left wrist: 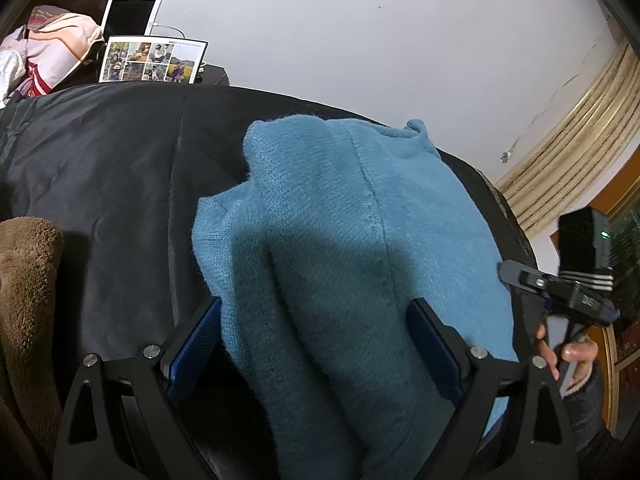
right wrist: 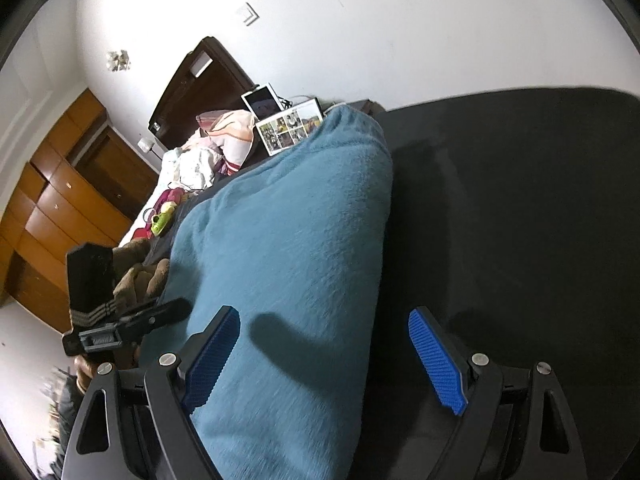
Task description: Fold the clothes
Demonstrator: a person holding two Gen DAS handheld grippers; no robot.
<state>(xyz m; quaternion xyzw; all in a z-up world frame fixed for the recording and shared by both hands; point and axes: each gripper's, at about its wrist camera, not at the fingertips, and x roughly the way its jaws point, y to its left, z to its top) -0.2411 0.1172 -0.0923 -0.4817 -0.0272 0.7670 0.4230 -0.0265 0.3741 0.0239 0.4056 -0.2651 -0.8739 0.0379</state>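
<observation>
A blue sweater lies in a loose fold on a dark bed cover, its far edge near the wall. The left gripper straddles the near part of the knit, fingers spread wide and gripping nothing. The right gripper is likewise wide open at the sweater's right edge, empty. Beyond lie pillows, a photo sheet and a tablet. A brown blanket sits at left.
</observation>
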